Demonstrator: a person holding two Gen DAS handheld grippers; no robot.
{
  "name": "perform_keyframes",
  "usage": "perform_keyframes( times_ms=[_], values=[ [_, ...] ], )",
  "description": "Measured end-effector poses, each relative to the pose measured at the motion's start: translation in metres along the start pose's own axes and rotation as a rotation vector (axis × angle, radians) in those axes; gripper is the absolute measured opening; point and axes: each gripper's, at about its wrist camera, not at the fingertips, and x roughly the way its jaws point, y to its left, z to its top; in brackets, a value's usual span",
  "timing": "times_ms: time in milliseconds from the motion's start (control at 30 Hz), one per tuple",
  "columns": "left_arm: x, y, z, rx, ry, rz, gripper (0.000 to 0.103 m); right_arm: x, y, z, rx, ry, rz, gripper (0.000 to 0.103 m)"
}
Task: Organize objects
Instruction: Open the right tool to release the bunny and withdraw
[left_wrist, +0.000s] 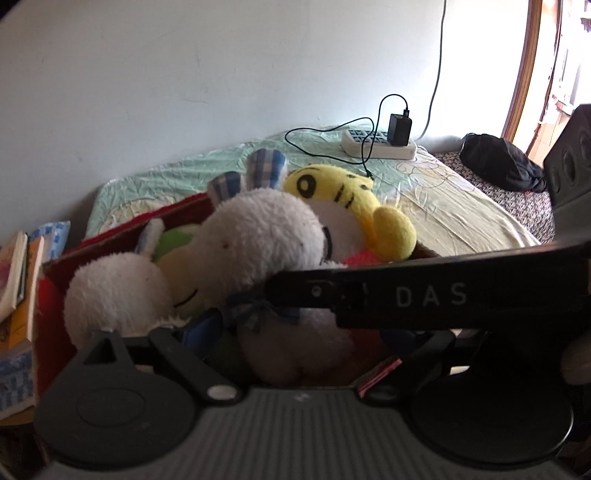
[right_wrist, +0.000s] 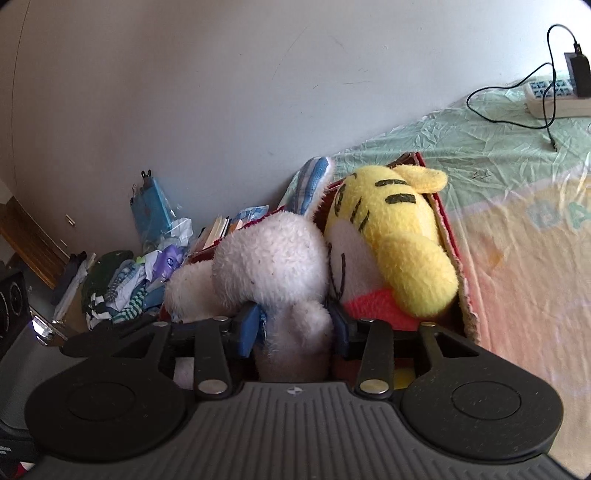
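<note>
A red cardboard box (right_wrist: 448, 229) on the bed holds a white plush rabbit (right_wrist: 273, 258) with blue checked ears and a yellow tiger plush (right_wrist: 391, 229). My right gripper (right_wrist: 294, 330) is shut on the rabbit's lower body, with a blue pad (right_wrist: 248, 329) pressing in from each side. In the left wrist view the rabbit (left_wrist: 258, 236) and the tiger (left_wrist: 343, 188) lie in the same box (left_wrist: 51, 295). My left gripper (left_wrist: 299, 334) stands wide open around the rabbit's body. Its left pad (left_wrist: 201, 330) shows, but its right finger is hidden behind the other gripper's black bar (left_wrist: 424, 295).
The bed's green sheet (left_wrist: 436, 192) carries a white power strip (left_wrist: 376, 146) with a black charger and cable. A black bag (left_wrist: 498, 158) lies at the far right. Books (left_wrist: 18, 280) stand left of the box. Clothes and clutter (right_wrist: 122, 280) are piled by the wall.
</note>
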Motion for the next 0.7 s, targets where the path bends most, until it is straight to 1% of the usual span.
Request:
perform_keyframes(
  times_ms=[67,133,267,467,533,567,633,667,700],
  values=[
    [-0.003,-0.003,-0.001,0.016,-0.007,0.023,0.094,-0.003,0.002,0.000,-0.022,-0.002,-0.021,0.047],
    [-0.007,-0.005,-0.002,0.024,-0.012,0.040,0.094,-0.009,0.004,-0.001,-0.041,-0.013,-0.037,0.050],
    [-0.014,-0.006,-0.001,0.018,0.000,0.068,0.094,-0.022,0.004,-0.002,-0.034,-0.044,-0.055,0.051],
    [-0.020,-0.009,0.002,-0.020,0.047,0.122,0.095,-0.043,0.004,-0.005,-0.023,-0.102,-0.170,0.053],
    [-0.021,-0.011,0.004,-0.035,0.067,0.138,0.095,-0.050,0.006,-0.005,-0.022,-0.117,-0.222,0.056],
    [-0.022,-0.011,0.005,-0.044,0.076,0.144,0.095,-0.054,0.008,-0.005,-0.027,-0.126,-0.251,0.059],
    [-0.024,-0.013,0.006,-0.059,0.094,0.153,0.096,-0.062,0.012,-0.005,-0.045,-0.150,-0.300,0.063],
    [-0.025,-0.014,0.006,-0.066,0.098,0.165,0.101,-0.066,0.014,-0.005,-0.052,-0.164,-0.321,0.065],
    [-0.026,-0.015,0.006,-0.073,0.096,0.176,0.101,-0.069,0.015,-0.005,-0.056,-0.175,-0.343,0.066]
  ],
)
